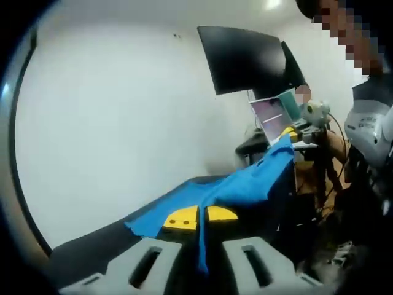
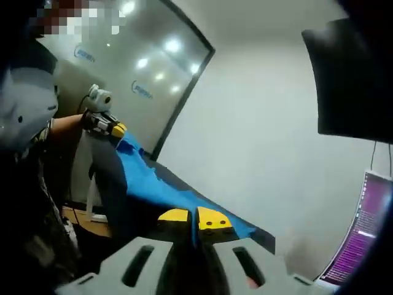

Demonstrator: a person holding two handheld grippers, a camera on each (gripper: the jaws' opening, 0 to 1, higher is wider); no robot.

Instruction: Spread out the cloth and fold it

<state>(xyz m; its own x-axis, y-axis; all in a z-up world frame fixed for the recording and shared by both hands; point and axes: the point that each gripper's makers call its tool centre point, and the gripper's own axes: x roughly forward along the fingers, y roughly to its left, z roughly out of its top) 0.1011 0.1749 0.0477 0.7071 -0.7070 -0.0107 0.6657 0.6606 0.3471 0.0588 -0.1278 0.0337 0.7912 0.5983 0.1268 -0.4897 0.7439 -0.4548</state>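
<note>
Left gripper (image 1: 202, 216): yellow-padded jaws closed together on an edge of the blue cloth (image 1: 245, 181), a thin fold of fabric hanging down between the two pads. Right gripper (image 2: 194, 219): jaws likewise pressed together, gripping the cloth (image 2: 161, 187) at another edge, fabric pinched between its yellow pads.

Cloth is lifted and stretched taut between the two grippers. In the left gripper view it runs from the jaws up and away to the right gripper (image 1: 293, 133), seen at the far end of the cloth, held by a person's hand. In the right gripper view it runs from the jaws out to the left gripper (image 2: 115, 129), again at the far end of the cloth, with a bare forearm (image 2: 66, 126) behind it.

Dark table (image 1: 98, 243) lies under the cloth; part of the cloth's lower edge appears to rest on or hang close to it, contact not resolvable.

Beyond the cloth in the left gripper view: dark monitor (image 1: 249, 58) above, open laptop (image 1: 276, 114) with a lit screen just beside the cloth's far end. White wall (image 1: 116, 110) behind the cloth. In the right gripper view a glass partition (image 2: 144, 80) stands behind the cloth's far end, ceiling lights reflected in it; a lit screen (image 2: 362, 233) sits well apart from the cloth.
</note>
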